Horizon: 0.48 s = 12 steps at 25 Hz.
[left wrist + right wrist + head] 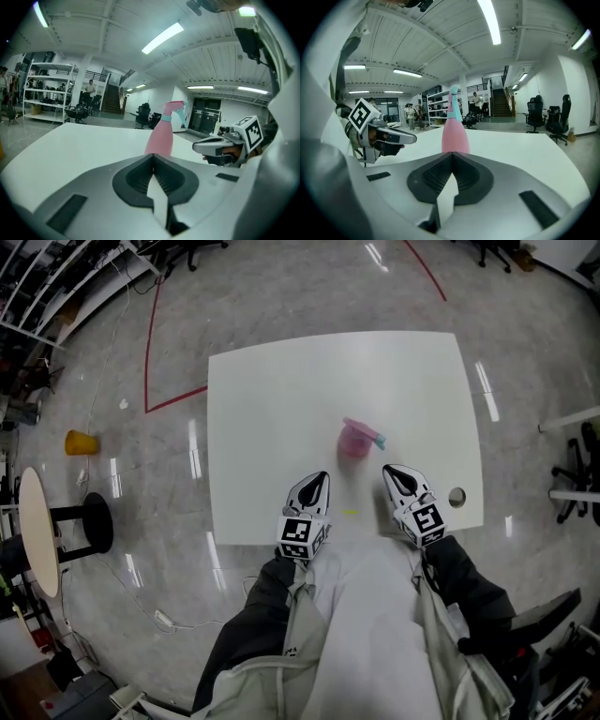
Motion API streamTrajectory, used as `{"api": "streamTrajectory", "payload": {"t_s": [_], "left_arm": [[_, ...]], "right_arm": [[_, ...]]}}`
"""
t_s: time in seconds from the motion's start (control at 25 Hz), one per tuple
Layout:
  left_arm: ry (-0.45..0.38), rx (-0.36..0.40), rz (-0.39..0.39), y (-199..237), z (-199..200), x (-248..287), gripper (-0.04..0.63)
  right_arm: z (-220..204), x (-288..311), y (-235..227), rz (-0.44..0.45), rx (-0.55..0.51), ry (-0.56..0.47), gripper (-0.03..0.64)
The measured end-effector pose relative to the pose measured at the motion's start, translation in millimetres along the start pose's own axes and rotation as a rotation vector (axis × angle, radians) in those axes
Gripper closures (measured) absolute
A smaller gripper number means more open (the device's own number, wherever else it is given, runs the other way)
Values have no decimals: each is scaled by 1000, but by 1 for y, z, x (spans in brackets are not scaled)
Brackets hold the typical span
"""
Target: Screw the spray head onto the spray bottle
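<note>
A pink spray bottle [354,440] with a teal and pink spray head [378,439] stands upright on the white table [281,409], a little beyond both grippers. My left gripper [319,480] is shut and holds nothing, near the table's front edge, left of the bottle. My right gripper [392,472] is also shut and empty, just right of the bottle. In the left gripper view the bottle [159,138] rises behind the closed jaws, with the right gripper [199,146] beside it. The right gripper view shows the bottle [454,133] straight ahead and the left gripper [412,137] to its left.
A round hole [457,496] is in the table near its right edge. A small yellow mark [350,513] lies between the grippers. On the floor to the left are a yellow cup [81,442] and a round side table [37,531]. Office chairs [577,474] stand at the right.
</note>
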<state>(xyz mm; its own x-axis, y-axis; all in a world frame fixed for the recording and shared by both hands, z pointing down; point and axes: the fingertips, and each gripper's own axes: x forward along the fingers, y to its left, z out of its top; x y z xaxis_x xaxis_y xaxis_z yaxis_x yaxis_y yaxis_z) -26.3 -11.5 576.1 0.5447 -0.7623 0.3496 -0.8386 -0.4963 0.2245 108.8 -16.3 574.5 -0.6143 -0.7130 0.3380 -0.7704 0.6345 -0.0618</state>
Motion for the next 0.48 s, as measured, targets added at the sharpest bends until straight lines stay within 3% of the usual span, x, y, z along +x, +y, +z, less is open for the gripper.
{"api": "streamTrajectory", "payload": {"t_s": [0.48], "left_arm": [[38, -12, 5, 6, -12, 2, 588]], "right_arm": [[-15, 6, -1, 0, -17, 58, 621]]}}
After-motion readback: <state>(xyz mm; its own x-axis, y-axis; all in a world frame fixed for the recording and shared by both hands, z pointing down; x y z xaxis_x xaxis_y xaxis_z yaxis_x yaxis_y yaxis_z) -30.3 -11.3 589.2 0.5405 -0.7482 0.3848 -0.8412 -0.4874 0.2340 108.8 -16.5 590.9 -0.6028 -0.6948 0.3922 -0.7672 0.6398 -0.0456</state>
